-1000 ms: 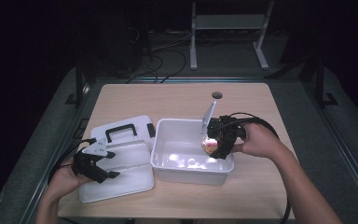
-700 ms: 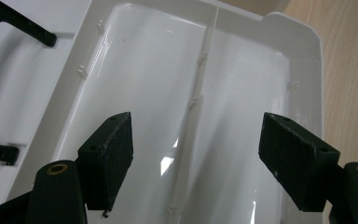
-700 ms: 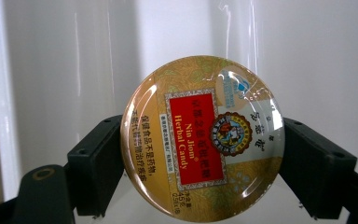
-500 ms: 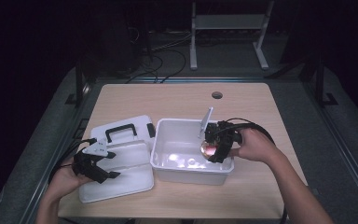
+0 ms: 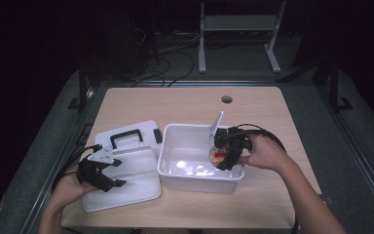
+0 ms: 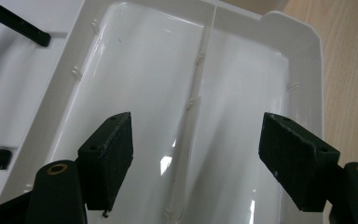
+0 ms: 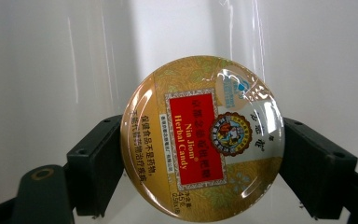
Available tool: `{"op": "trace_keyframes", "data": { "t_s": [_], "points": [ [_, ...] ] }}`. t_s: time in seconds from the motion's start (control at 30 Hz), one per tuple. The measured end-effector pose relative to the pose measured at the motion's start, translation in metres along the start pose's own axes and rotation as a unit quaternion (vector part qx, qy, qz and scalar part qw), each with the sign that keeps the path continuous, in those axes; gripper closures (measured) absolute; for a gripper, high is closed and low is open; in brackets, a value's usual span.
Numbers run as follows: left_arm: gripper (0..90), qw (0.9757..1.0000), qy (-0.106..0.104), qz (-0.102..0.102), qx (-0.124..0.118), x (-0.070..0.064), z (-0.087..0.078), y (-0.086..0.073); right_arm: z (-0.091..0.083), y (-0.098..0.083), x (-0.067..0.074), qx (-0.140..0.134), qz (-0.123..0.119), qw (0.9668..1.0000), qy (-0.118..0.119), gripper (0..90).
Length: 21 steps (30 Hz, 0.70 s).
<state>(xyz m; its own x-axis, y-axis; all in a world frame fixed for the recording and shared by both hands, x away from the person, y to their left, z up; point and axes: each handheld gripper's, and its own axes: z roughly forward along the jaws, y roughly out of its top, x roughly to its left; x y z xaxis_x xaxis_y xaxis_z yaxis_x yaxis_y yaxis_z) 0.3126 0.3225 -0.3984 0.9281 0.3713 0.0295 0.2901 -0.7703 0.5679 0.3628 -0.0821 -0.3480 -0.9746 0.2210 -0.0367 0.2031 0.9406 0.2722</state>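
Observation:
A round gold candy tin [image 7: 203, 137] with a red label sits between the jaws of my right gripper [image 7: 203, 168], which is shut on its edges. In the high view that right gripper [image 5: 222, 157] holds the candy tin [image 5: 217, 155] inside the white plastic bin [image 5: 175, 174], near its right wall. My left gripper [image 5: 108, 176] hovers over the white lid [image 5: 139, 192] lying left of the bin. In the left gripper view its jaws [image 6: 196, 158] stand open over the lid [image 6: 158, 93] with nothing between them.
The lid has a black handle [image 5: 126, 136] at its far side. A round cable hole [image 5: 226, 99] is in the wooden table [image 5: 185, 105] behind the bin. Black cables trail from both grippers. The floor around the table is dark.
My right gripper has carried the candy tin down and slightly toward me, deeper into the bin. The left gripper has stayed over the lid.

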Motion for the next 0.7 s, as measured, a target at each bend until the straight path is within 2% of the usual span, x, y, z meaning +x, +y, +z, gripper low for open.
{"op": "trace_keyframes", "data": {
  "t_s": [0.23,0.37,0.7],
  "points": [
    [25.6,1.0000,0.001,0.000,0.000,0.000,0.000,0.000,0.001,0.002,-0.001,0.002,0.006,1.0000,0.002,18.9],
    [25.6,1.0000,0.004,-0.002,-0.004,0.001,-0.002,-0.001,-0.007,0.004,-0.001,-0.020,0.008,0.9998,-0.004,20.0],
    [25.1,1.0000,0.005,-0.002,-0.004,0.000,-0.001,-0.001,-0.015,0.001,0.001,-0.030,0.005,0.9994,-0.013,20.9]
  ]
}}
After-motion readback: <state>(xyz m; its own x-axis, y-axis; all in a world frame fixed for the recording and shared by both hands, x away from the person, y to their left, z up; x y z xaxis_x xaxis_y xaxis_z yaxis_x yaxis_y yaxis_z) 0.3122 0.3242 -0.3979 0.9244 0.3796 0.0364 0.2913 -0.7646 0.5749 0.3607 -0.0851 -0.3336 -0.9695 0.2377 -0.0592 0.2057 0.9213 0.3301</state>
